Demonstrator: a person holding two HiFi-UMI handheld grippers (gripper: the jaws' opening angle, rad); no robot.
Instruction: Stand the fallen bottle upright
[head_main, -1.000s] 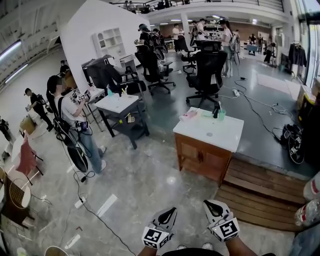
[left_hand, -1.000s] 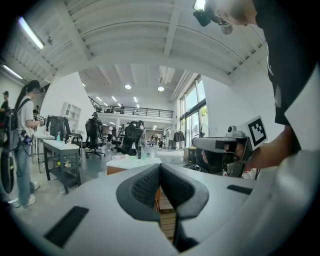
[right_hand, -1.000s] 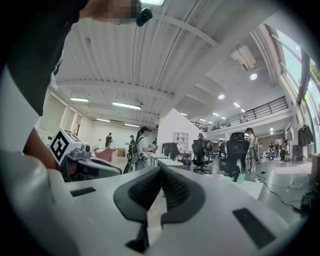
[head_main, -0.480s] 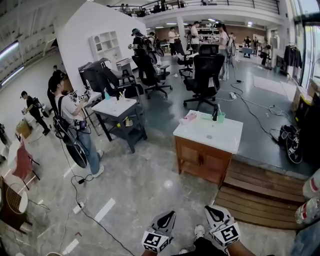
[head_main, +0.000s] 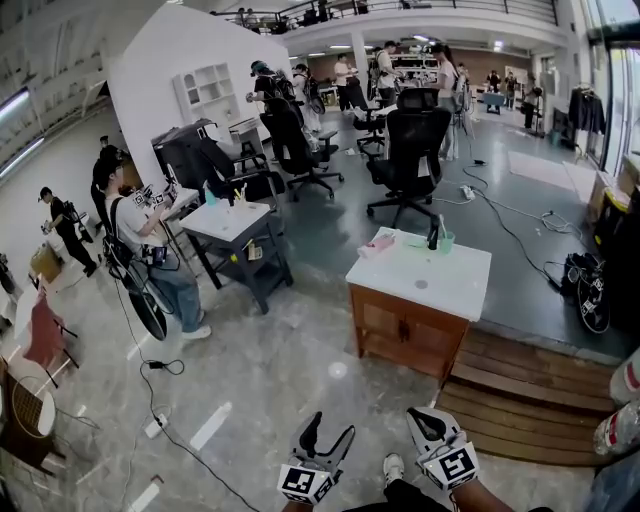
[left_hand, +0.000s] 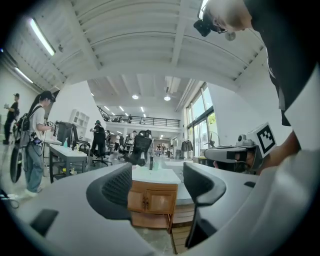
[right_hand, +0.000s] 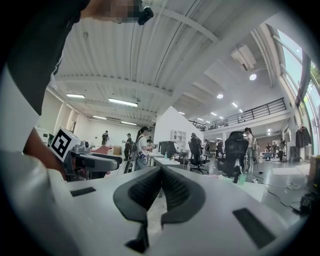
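Note:
A wooden cabinet with a white top (head_main: 440, 285) stands ahead of me on the floor. On its far edge stand a dark bottle (head_main: 432, 236) and a green cup (head_main: 446, 241), with a pink thing (head_main: 378, 243) at the far left corner. No fallen bottle can be made out from here. Both grippers are low at the bottom edge, far short of the cabinet. My left gripper (head_main: 326, 432) is open, its jaws having just been opening with nothing between them. It frames the cabinet (left_hand: 152, 197). My right gripper (head_main: 425, 418) is shut and empty, its pads meeting (right_hand: 161, 172).
A low wooden platform (head_main: 520, 390) lies right of the cabinet. A person (head_main: 150, 250) stands at the left beside a grey table (head_main: 235, 225). Black office chairs (head_main: 415, 150) stand behind the cabinet. A cable (head_main: 150, 400) trails over the floor at the left.
The left gripper's jaws have spread from shut to open. The view has shifted a little nearer to the cabinet. The right gripper stays shut.

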